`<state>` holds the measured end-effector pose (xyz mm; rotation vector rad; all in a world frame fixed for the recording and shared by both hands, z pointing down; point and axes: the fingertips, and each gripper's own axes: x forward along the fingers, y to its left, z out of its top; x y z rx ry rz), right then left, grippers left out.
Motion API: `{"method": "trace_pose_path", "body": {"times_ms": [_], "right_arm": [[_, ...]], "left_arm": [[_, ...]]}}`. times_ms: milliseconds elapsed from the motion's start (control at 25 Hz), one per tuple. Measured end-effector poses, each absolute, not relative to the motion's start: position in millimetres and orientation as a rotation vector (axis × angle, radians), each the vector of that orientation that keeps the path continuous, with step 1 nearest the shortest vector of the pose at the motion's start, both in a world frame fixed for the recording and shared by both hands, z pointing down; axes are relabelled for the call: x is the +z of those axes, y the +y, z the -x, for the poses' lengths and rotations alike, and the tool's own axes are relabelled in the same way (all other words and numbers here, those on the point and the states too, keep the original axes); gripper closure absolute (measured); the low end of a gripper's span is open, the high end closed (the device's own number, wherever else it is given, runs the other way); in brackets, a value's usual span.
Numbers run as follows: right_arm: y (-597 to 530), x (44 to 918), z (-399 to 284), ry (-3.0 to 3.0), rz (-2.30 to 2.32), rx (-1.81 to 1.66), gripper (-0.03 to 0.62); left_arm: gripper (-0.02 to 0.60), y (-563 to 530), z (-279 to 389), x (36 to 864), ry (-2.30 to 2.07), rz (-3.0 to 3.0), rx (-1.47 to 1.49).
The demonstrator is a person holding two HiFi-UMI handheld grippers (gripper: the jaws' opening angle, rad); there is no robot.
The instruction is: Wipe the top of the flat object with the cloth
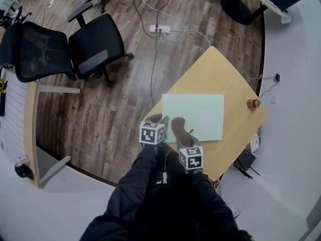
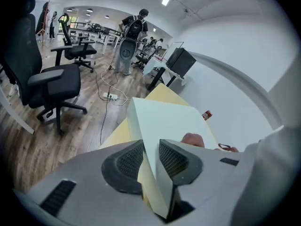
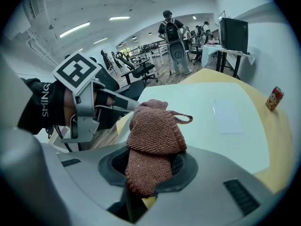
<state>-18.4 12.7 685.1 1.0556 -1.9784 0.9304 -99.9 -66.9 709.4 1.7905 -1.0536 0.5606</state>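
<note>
The right tongs (image 3: 153, 164) are clamping a bunched brown knitted cloth (image 3: 153, 135), the jaws closed tight on its middle so that a thick fold with a small loop is sticking out ahead of the tips. Just beside them, the left tongs (image 2: 149, 149) are pinching the near left corner of the flat pale green board (image 1: 200, 114). The jaws are standing wide but are pressed against both faces of the slab, and so they are steadying it. The two tongs are sitting close together at that same corner, and the cloth is hanging over the board's near left part. Whether it is already pressing on the surface cannot be told from these views. From the cloth, almost all of the board is lying ahead and off to the right. In the head view its long axis is running left to right, and the shorter span is reaching away from the person. The right hand is the one placed to sweep, and its stroke is probably going to run away from the left tongs, along that long side toward the far right edge. The board is resting flat on the light wooden worktop (image 1: 210, 74), and a small red can (image 1: 254, 103) is standing on the worktop well apart, beyond the board's right edge.
</note>
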Motion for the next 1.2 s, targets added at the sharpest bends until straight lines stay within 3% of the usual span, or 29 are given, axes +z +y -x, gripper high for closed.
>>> {"method": "trace_pose_path", "body": {"times_ms": [320, 640, 880, 1200], "right_arm": [[50, 668, 16, -1.972, -1.031, 0.986, 0.477], [-56, 617, 39, -2.181, -1.093, 0.843, 0.477], [-116, 644, 75, -2.164, -1.045, 0.807, 0.477], [-89, 681, 72, -2.048, -0.967, 0.810, 0.477]], "left_arm": [[0.453, -66, 99, 709, -1.036, -1.793, 0.543], [0.460, -65, 97, 708, -0.973, -1.807, 0.493], [0.472, -67, 99, 710, -0.885, -1.811, 0.449], [0.487, -69, 104, 711, -0.808, -1.822, 0.435]]}}
